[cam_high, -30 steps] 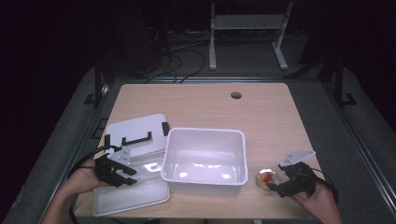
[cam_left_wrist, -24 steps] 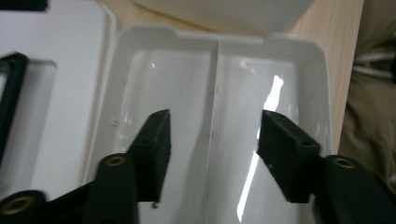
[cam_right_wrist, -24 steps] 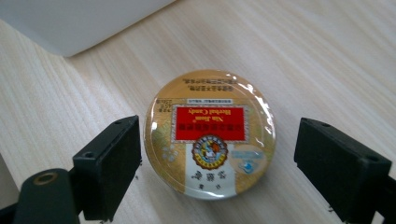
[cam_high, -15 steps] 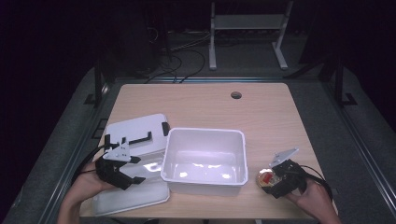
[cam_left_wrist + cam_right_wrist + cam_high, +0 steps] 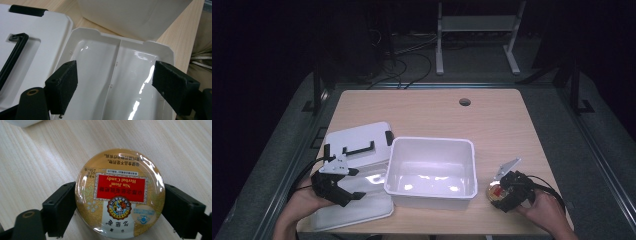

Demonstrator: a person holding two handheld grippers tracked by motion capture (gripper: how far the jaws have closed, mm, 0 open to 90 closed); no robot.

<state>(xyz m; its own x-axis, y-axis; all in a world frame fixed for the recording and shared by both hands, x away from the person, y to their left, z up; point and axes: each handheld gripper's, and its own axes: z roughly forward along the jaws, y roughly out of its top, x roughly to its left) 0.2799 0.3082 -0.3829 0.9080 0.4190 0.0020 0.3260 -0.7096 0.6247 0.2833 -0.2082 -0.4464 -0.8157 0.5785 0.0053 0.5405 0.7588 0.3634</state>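
On a pale wooden table (image 5: 427,112), white bin (image 5: 431,172), dark room behind.

A round candy tin (image 5: 120,193) with a gold lid and red label lies flat on the wooden tabletop (image 5: 37,157). The right tool (image 5: 120,205) has its two black jaws on either side of the tin, against its rim.

– Where does the tub (image 5: 430,171) sit?
– Mid-table (image 5: 422,107), near the front edge, with the lid (image 5: 357,147) just to its left and the tray (image 5: 362,200) in front of that lid.
– And the candy tin (image 5: 496,191)?
– Just right of the tub, on the table.
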